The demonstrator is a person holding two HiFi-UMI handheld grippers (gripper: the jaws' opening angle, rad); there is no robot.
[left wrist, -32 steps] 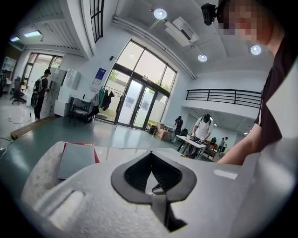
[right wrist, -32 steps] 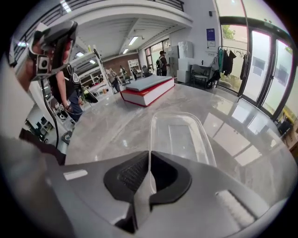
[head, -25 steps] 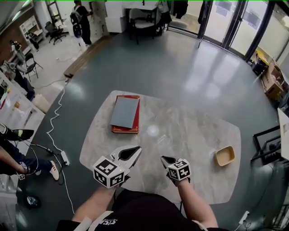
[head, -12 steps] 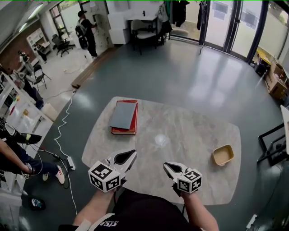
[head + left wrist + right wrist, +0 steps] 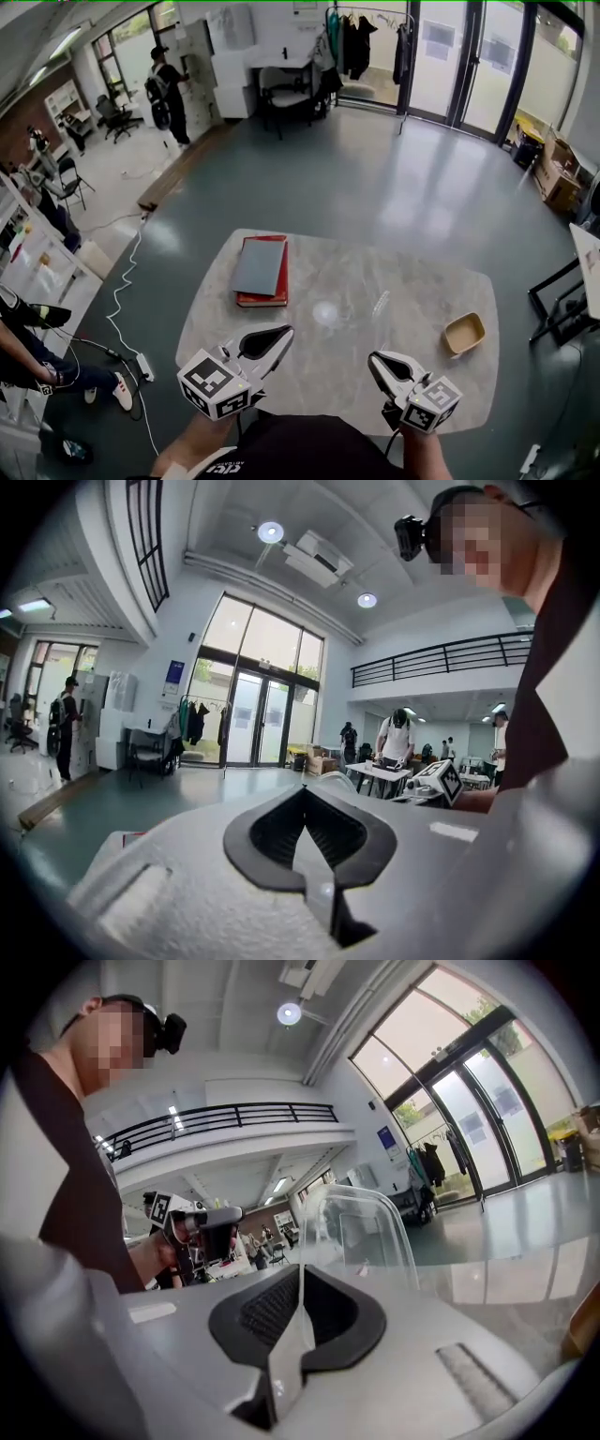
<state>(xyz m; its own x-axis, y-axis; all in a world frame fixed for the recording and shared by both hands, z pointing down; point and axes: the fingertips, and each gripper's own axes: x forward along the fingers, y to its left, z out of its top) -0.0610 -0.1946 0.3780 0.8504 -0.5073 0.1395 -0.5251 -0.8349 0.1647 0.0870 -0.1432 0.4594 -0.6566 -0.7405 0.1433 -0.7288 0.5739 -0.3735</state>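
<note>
Head view: on the table (image 5: 412, 281), a red book (image 5: 260, 270) lies far left and a tan bowl (image 5: 464, 333) far right, both well apart from your tongs.

Left gripper view: your left gripper (image 5: 302, 794) is closed on nothing.

Right gripper view: your right gripper (image 5: 300, 1283) pinches the rim of a clear tub (image 5: 361, 1232), which juts up straight ahead of the jaws.

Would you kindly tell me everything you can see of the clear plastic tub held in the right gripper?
The clear plastic tub is a shallow, see-through rectangular box with rounded corners and a raised rim; nothing shows inside it. The right gripper is shut on its near rim, with the thin wall pinched edge-on between the jaws. The tub is tilted upward, away from the gripper. In the head view it is only a faint glint over the table. Whether its far end touches the table cannot be told.
</note>
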